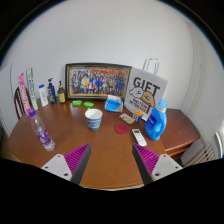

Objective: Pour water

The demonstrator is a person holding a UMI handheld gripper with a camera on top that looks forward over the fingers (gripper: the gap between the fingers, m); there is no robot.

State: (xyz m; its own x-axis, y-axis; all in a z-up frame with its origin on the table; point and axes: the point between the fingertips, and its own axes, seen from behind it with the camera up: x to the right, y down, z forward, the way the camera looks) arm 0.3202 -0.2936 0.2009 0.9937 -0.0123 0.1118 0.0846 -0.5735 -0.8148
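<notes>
Standing on round wooden table (100, 150): water bottle (40, 131) beside left finger, white cup (93, 118) ahead, framed photo (97, 80) against wall | gripper (110, 160) hovers above tabletop, fingers wide, nothing held

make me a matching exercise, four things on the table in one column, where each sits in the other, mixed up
Things:
1. bottle
2. cup
3. gift bag
4. framed photo

Places:
A. at the back of the table, against the wall
B. mid-table, ahead of the open jaws
C. right of the framed photo, behind the blue jug
D. near the table's left edge, beyond the left finger

Pairs: 1-D, 2-B, 3-C, 4-A

The gripper holds nothing.
</notes>
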